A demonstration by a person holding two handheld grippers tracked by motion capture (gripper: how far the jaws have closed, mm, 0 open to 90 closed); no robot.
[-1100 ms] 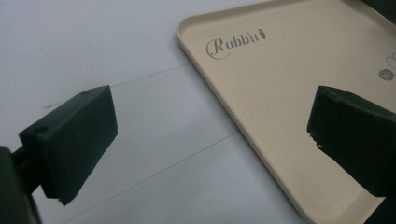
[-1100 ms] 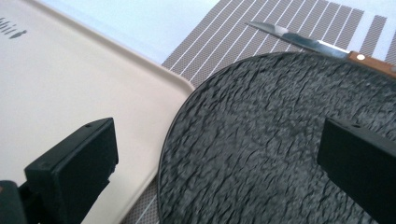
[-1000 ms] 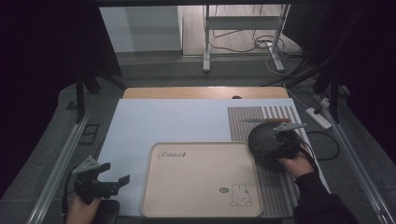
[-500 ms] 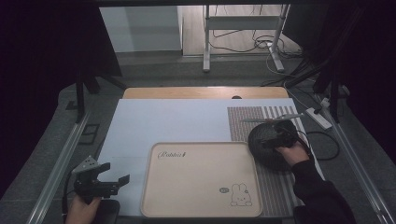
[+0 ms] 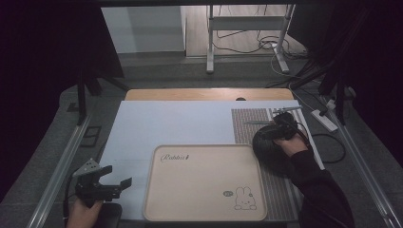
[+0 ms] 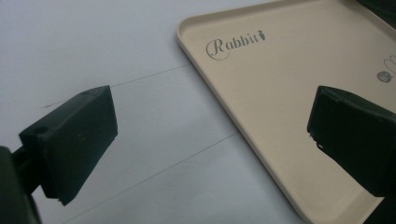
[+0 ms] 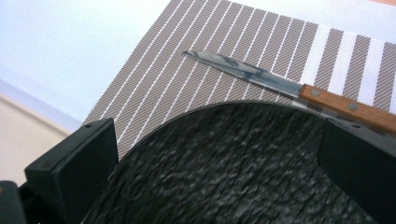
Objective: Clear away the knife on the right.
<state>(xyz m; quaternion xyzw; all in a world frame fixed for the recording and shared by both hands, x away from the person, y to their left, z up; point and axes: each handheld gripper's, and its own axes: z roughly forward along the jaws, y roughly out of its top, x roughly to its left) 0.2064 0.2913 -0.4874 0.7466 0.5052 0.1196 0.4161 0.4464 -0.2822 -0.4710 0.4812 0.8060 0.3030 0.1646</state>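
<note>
Right gripper [image 5: 280, 127] has slid forward over the black plate [image 5: 267, 148] since a second ago; left gripper [image 5: 102, 184] unmoved.

Right jaws spread, plate's textured face between them in the right gripper view, nothing pinched: likely a regrasp or release. Plate sits on the striped mat [image 5: 247, 124], just right of the tray [image 5: 204, 216]. Left jaws spread, empty. Count: one plate, one tray, one mat, one knife [image 7: 299, 91].

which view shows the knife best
The right gripper view: the knife lies close and sharp on the striped mat, steel blade and riveted wooden handle plain, just beyond the black plate. In the high view it is a small, thin sliver.
</note>
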